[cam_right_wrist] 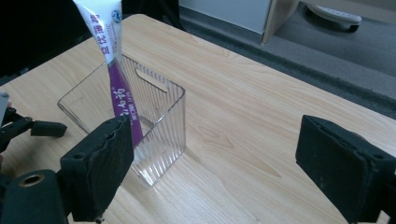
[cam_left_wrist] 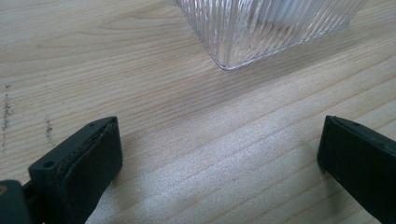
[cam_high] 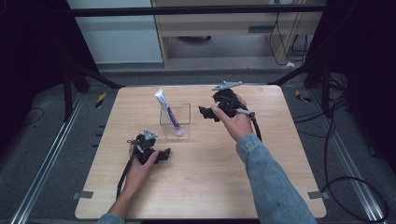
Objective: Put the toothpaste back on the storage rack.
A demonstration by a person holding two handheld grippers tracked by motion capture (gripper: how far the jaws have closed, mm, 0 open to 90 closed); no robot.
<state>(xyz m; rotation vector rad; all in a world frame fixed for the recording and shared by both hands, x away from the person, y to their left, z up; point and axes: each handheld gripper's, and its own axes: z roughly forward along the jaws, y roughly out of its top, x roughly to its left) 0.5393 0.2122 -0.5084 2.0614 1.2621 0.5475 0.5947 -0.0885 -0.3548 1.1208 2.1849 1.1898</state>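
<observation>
The right gripper (cam_high: 205,113) stands with its jaws wide apart and nothing between them, hanging just to the right of the clear ribbed box (cam_high: 183,122) and apart from it; the white and purple tube (cam_high: 169,114) stands inside that box, tilted, its flat end leaning up over the rim on the side away from this gripper; the left gripper (cam_high: 164,154) rests low on the wooden table (cam_high: 224,177) near the box's front corner, its jaws also spread wide and empty, with bare wood between them; the box lies just ahead of its tips, not touching.
</observation>
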